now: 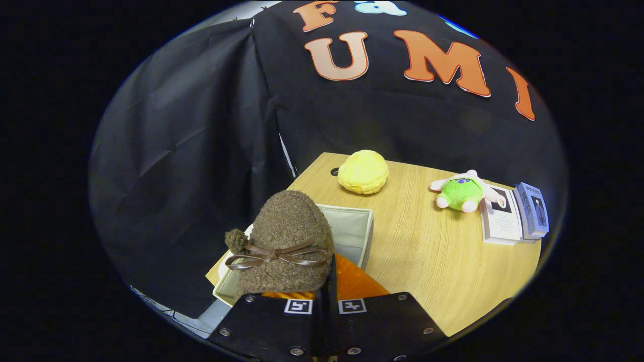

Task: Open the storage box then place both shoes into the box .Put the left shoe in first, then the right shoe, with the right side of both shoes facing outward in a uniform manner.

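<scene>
A brown fuzzy shoe (289, 236) with a brown ribbon bow and a small pompom hangs toe-away just ahead of my fingers. Its orange lining (358, 284) shows at the heel opening. My gripper (326, 301) is shut on the shoe's collar, with the fingers almost touching. Under and behind the shoe stands the open beige fabric storage box (354, 226) at the table's left corner. The shoe hides most of the box's inside. A pale rounded edge (247, 232) peeks out beside the pompom; I cannot tell what it is.
On the wooden table (427, 256) beyond the box lie a yellow plush bun (363, 172), a green plush toy (460, 192) and a stack of booklets (513, 213) at the far right. A small cable hole (334, 172) sits by the bun.
</scene>
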{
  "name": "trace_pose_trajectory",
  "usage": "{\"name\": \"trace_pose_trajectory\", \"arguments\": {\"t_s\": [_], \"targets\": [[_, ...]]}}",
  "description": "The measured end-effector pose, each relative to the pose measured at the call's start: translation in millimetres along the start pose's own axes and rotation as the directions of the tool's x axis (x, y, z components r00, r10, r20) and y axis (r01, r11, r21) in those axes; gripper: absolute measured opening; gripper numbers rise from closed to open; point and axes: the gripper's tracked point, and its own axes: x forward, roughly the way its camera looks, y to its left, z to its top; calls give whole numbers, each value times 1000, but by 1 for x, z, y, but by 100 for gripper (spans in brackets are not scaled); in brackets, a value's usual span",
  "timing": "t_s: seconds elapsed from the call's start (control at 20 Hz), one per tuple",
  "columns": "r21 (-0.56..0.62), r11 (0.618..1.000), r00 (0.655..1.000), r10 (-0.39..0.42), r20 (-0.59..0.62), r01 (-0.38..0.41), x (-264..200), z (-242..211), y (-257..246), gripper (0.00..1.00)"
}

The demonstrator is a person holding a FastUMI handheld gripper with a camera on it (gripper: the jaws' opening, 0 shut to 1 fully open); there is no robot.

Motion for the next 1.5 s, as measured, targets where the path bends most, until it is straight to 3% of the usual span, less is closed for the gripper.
{"name": "trace_pose_trajectory", "arguments": {"t_s": [0.4,0.7,0.85,1.1,1.3,1.5], "targets": [[35,998,993,-49,-107,53,47,-32,2,5],[58,998,991,-14,-135,22,39,-43,3,30],[83,995,996,59,-72,-53,18,-30,12,48],[58,991,991,119,55,-122,-36,-16,2,68],[15,995,977,94,192,-99,-83,-4,-33,81],[-3,1000,924,14,382,-14,-133,11,-91,91]]}}
